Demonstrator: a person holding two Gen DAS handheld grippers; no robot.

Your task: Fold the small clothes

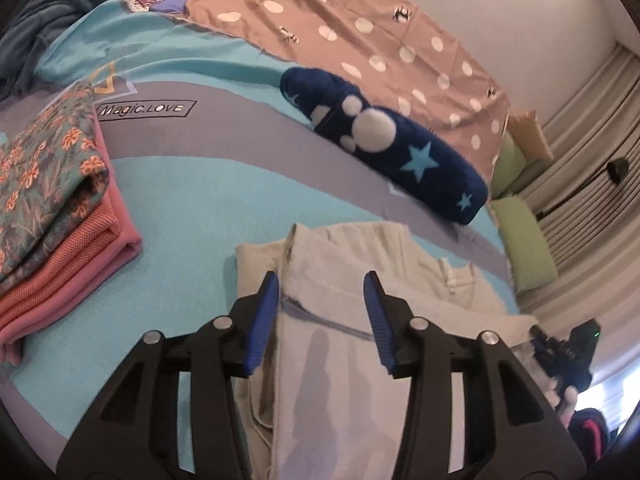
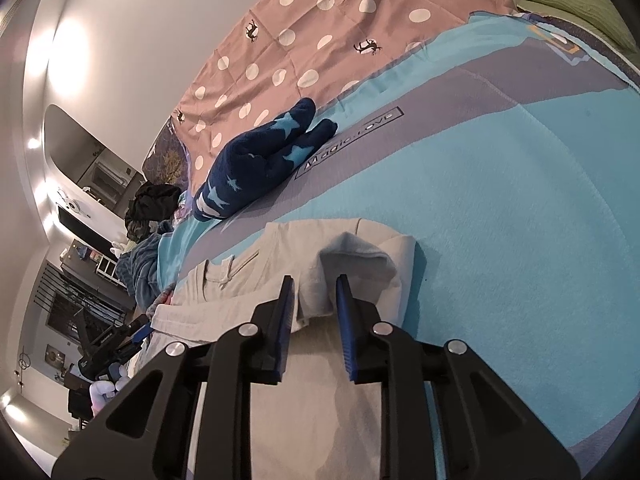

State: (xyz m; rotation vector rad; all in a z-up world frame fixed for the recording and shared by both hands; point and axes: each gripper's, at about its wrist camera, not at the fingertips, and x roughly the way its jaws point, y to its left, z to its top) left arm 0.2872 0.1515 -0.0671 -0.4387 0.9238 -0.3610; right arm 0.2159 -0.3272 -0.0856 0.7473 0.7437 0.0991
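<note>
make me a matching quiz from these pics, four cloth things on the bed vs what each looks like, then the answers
Things:
1. blanket
2. rolled fleece
3. folded stack
4. sheet

Looks:
a. navy with pale blue stars
b. brownish pink with white dots
c. turquoise and grey, printed "Magic.LOVE"
d. floral piece on top, pink beneath

Pairs: 1-c, 2-a, 3-d, 4-b

Soft matt cream garment (image 1: 320,344), perhaps fleece; fluffy navy plush (image 1: 384,140).

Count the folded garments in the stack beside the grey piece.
3 visible: floral one on top, orange knit in the middle, pink one underneath. More may be hidden.
</note>
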